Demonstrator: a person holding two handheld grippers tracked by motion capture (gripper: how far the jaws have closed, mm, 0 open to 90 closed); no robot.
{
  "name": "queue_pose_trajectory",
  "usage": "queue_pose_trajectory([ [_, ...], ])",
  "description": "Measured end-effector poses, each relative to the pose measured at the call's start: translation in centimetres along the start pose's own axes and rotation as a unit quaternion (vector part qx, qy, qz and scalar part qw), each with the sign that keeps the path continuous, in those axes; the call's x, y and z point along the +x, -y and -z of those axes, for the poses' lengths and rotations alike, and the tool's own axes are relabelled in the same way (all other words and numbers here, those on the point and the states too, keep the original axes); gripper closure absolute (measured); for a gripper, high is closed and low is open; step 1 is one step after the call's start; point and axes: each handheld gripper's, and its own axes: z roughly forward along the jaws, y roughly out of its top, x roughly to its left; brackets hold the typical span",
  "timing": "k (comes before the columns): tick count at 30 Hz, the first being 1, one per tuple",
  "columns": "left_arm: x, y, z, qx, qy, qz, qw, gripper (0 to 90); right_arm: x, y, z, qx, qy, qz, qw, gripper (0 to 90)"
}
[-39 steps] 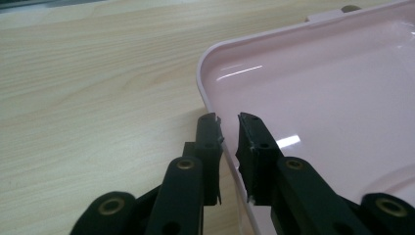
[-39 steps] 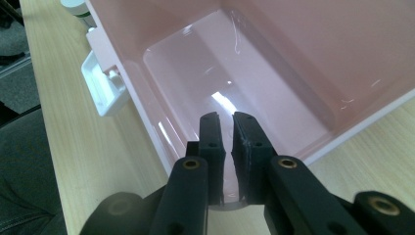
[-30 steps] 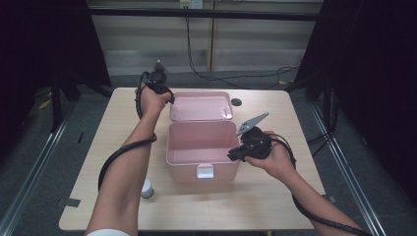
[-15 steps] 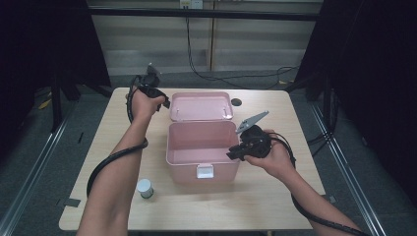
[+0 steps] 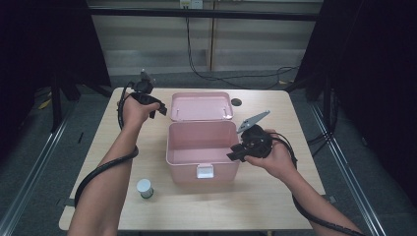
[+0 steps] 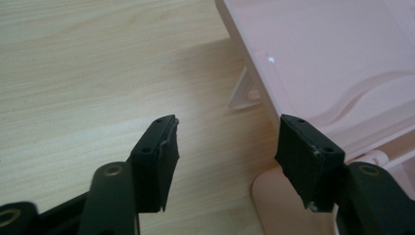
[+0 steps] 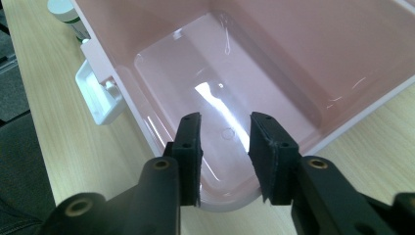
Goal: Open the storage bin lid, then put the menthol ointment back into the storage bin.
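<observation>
Both grippers' fingers have just been opening, released: left gripper [image 5: 158, 109] beside glossy pink lid [image 5: 201, 105], right gripper [image 5: 236, 153] over box [image 5: 196, 147].

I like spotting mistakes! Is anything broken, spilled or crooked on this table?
Nothing looks broken or spilled. The pink box stands open and empty with its lid folded flat behind it. A small white bottle stands upright by its front left corner. Both tongs are open and hold nothing.

Left tool [image 5: 158, 110] agape (just opening); right tool [image 5: 235, 153] likewise.
</observation>
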Motion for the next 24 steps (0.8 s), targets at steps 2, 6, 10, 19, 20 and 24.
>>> queue_pose_trajectory([
  [2, 0.0, 0.3, 0.2, -0.002, 0.002, -0.006, 1.0, 37.4, 0.0, 0.0, 0.1, -0.001, 0.0, 0.002, 1.0, 60.5],
  [6, 0.1, 0.7, 0.4, 0.0, 0.009, -0.011, 0.9999, 33.4, -0.3, 0.1, 0.4, -0.01, -0.007, -0.007, 0.9999, 57.2],
  [10, 0.2, 1.3, 0.6, 0.003, 0.024, -0.014, 0.9996, 30.9, -0.4, 0.1, 0.6, -0.02, -0.01, -0.009, 0.9997, 53.2],
  [19, 1.1, 2.6, 1.6, 0.008, 0.024, -0.015, 0.9996, 29.6, -0.5, -0.1, 1.3, -0.017, 0.003, -0.009, 0.9998, 45.3],
  [20, 1.1, 2.8, 1.8, 0.007, 0.023, -0.013, 0.9996, 29.6, -0.5, -0.1, 1.5, -0.019, 0.006, -0.009, 0.9998, 45.0],
  [24, 1.4, 3.4, 2.3, 0.008, 0.019, -0.018, 0.9996, 29.6, -1.1, 0.4, 2.0, -0.027, 0.011, -0.019, 0.9994, 43.1],
])
